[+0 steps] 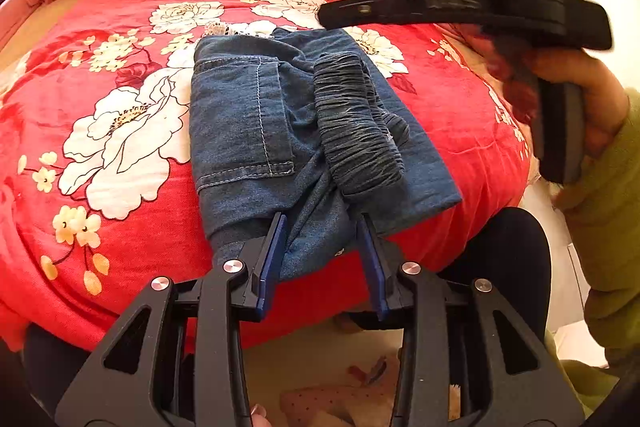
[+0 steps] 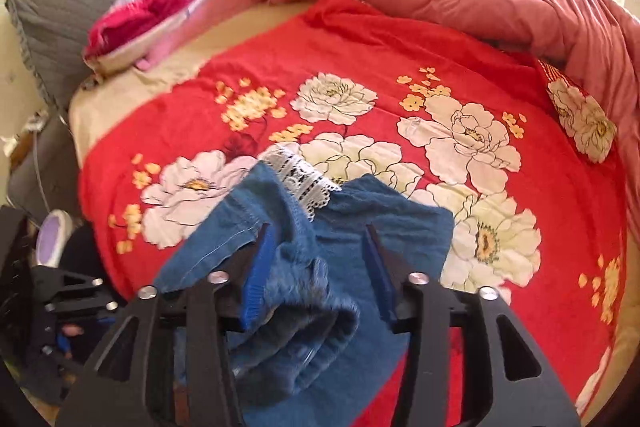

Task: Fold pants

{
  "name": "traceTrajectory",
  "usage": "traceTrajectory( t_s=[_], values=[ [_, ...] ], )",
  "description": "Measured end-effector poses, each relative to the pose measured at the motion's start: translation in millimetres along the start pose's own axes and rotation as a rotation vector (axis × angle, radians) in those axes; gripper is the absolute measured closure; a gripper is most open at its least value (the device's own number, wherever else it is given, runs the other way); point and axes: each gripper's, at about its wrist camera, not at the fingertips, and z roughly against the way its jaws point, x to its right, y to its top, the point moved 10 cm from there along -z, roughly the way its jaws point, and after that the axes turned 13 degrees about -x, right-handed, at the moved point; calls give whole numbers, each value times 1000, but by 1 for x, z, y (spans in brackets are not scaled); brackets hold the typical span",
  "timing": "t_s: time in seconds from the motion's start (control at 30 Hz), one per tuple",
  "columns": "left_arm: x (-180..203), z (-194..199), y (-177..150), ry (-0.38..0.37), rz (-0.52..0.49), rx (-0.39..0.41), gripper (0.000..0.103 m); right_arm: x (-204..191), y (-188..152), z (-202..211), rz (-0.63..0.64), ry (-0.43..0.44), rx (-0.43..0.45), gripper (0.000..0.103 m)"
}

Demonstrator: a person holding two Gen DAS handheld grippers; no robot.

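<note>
Item: your left gripper (image 1: 322, 227), bottom centre of the left view, jaws spread, straddling the near hem, gripping nothing. Your right gripper (image 2: 320, 239), lower centre of its view, jaws likewise apart above the cloth. Item: pants (image 1: 256, 131), denim, mid-frame on the red floral blanket (image 1: 132, 131), already folded into a compact packet; only tidying appears left. Long axis runs near to far, lace trim (image 2: 298, 173) at the far end.
</note>
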Motion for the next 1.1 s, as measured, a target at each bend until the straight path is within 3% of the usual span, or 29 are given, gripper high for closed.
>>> traceTrajectory(
  t_s=[0.23, 0.37, 0.43, 0.53, 0.7, 0.83, 1.1],
  values=[
    [3, 1, -2, 6, -7, -4, 68, -2, -32, -5, -47, 39, -4, 55],
    [5, 1, -4, 11, -10, -7, 68, 2, -50, -33, -36, -47, -81, 54],
    [6, 7, -5, 12, -13, 0, 67, 1, -52, -29, -53, -23, -54, 54],
    [7, 29, -1, -3, -15, 44, 57, 9, -56, -8, -116, 26, 13, 54],
    [-16, 58, 19, 52, 21, 125, 48, 33, -69, 17, -202, 35, 74, 54],
    [-38, 48, 34, 62, 85, 115, 46, 49, -84, 12, -267, 46, 60, 54],
    [-55, 14, 46, 4, 151, 54, 37, 51, -100, 4, -322, 98, 59, 54]
  ],
)
